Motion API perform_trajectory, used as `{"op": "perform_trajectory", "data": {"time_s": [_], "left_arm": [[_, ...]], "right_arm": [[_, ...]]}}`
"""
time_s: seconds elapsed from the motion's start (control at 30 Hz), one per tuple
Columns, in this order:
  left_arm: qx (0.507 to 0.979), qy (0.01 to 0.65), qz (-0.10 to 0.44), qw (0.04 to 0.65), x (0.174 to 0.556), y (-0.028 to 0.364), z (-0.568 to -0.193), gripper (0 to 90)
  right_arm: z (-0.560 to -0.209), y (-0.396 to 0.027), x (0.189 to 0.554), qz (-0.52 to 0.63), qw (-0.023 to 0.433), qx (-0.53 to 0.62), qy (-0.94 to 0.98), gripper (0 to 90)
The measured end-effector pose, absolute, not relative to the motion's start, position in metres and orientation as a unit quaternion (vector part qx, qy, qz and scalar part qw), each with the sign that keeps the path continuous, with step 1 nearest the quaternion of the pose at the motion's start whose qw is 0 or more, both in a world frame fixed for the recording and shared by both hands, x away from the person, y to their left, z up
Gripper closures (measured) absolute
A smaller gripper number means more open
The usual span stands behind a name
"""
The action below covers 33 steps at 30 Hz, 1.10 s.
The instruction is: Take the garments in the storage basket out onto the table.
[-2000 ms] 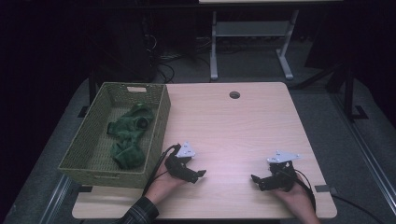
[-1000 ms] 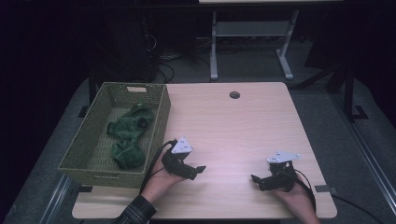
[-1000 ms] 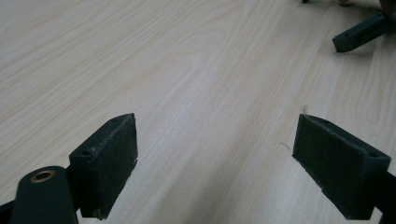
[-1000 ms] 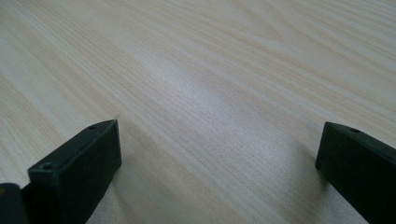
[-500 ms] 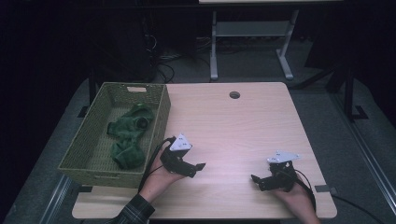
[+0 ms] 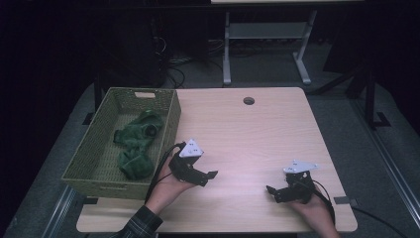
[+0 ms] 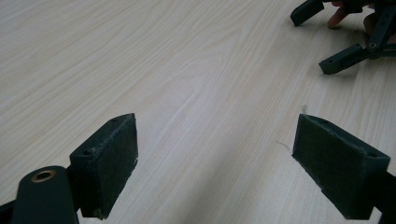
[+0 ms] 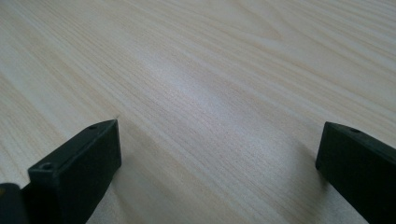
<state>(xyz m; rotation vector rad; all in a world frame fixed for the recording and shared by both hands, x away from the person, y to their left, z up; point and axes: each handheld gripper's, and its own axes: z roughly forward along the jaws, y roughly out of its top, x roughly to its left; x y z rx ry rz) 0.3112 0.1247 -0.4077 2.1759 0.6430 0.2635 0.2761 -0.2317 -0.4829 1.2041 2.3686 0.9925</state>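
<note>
I am holding both tongs wide and empty: left tongs (image 6: 210, 175) hovering just beside the green woven basket (image 6: 94, 161) holding crumpled green cloth (image 6: 136, 144), right tongs (image 6: 271, 191) well apart on the pale wooden bench (image 6: 247, 134).

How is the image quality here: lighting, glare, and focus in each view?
High view: the table is lit while the surroundings fall nearly black, and the green cloth in the basket looks dim and soft. Left gripper view: a pale sheen on the wood, near jaws slightly blurred, right gripper sharp enough farther off. Right gripper view: a similar bright sheen mid-frame, jaws soft at the edges.
</note>
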Motion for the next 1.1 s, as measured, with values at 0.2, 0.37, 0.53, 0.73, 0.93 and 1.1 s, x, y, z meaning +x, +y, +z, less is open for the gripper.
{"op": "perform_trajectory", "data": {"time_s": [0.2,0.37,0.53,0.73,0.93,1.1], "left_arm": [[0.869,0.249,0.111,0.412,0.313,0.125,-0.4,13.7],[0.871,0.248,0.108,0.411,0.313,0.124,-0.395,13.7],[0.872,0.244,0.111,0.41,0.315,0.124,-0.389,13.7],[0.873,0.242,0.109,0.409,0.317,0.125,-0.385,13.7],[0.875,0.239,0.111,0.406,0.322,0.125,-0.381,13.7],[0.875,0.24,0.106,0.407,0.329,0.127,-0.379,13.8]], "right_arm": [[-0.483,-0.232,0.276,0.346,0.152,0.42,0.825,0.0],[-0.483,-0.232,0.276,0.346,0.152,0.42,0.825,0.0],[-0.483,-0.232,0.276,0.346,0.152,0.42,0.825,0.0],[-0.483,-0.232,0.276,0.346,0.152,0.42,0.825,0.0],[-0.483,-0.232,0.276,0.346,0.152,0.42,0.825,0.0],[-0.483,-0.232,0.276,0.346,0.152,0.42,0.825,0.0]]}}
